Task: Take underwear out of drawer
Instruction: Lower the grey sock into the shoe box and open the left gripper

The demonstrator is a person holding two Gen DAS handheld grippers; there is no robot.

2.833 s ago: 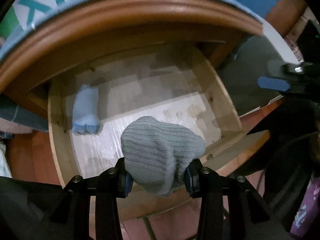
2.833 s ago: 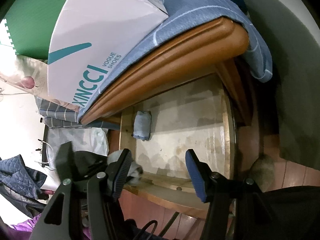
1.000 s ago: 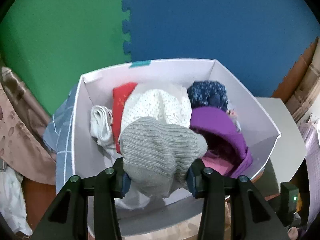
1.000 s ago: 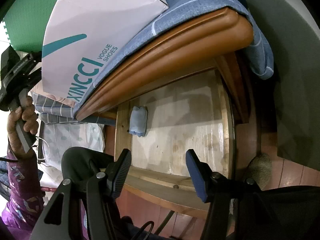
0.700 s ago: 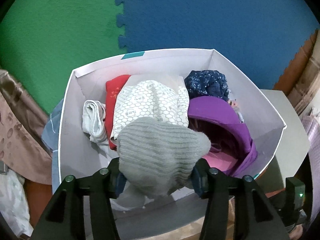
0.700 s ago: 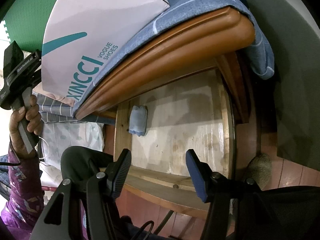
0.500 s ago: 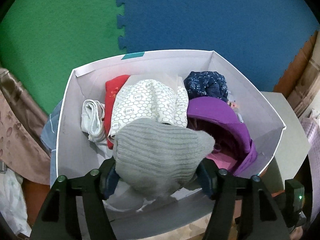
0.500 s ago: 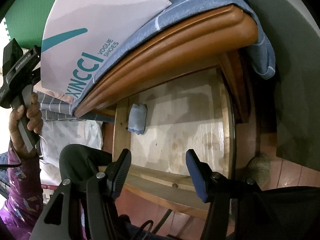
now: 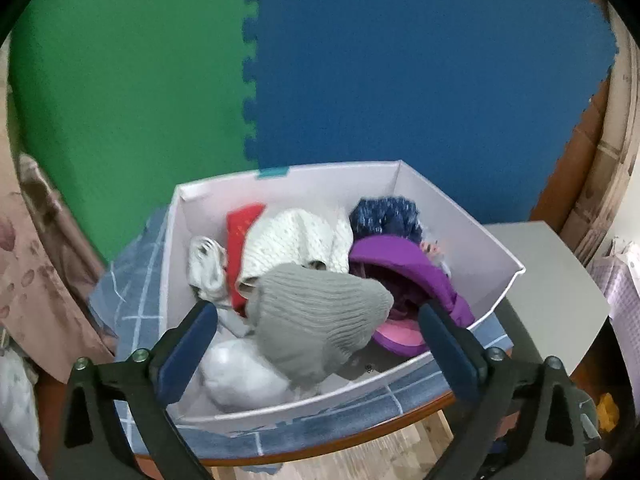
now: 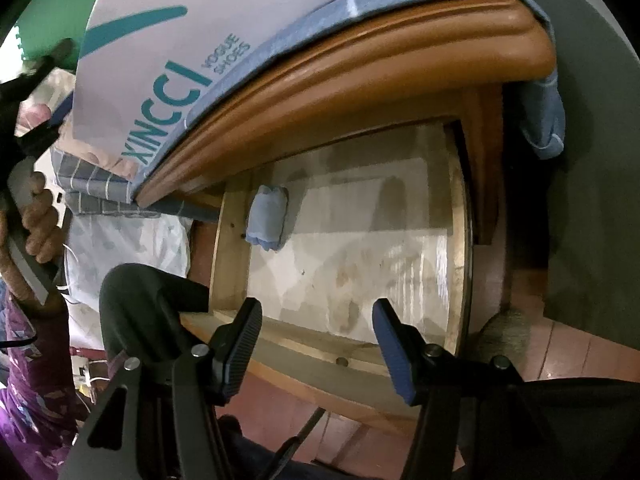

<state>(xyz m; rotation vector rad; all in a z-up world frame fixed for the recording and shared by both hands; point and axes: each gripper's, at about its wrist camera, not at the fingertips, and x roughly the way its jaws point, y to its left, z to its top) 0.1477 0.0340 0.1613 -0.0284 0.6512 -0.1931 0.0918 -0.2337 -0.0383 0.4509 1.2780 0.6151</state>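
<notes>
Against the foam wall, the left tongs [image 9: 318, 334] have just spread, freeing the grey underwear [image 9: 320, 316] into the box [image 9: 460, 220]; the right tongs [image 10: 316, 334] wait apart over the drawer [image 10: 360, 240].

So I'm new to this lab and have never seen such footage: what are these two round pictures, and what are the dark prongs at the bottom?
Each picture comes from a fisheye camera mounted on a hand-held claw; a person holds one in each hand. The prongs are that claw's two fingers.

The left claw looks down into a white box of folded clothes. Its jaws have just been opening; the grey ribbed underwear sits between them, but the pads no longer press on it, so it is released over the box.

The right claw is open and holds nothing. It looks into the open wooden drawer, where one light blue roll lies by the left wall. At that picture's left edge is the person's hand, gripping the other tool.
</notes>
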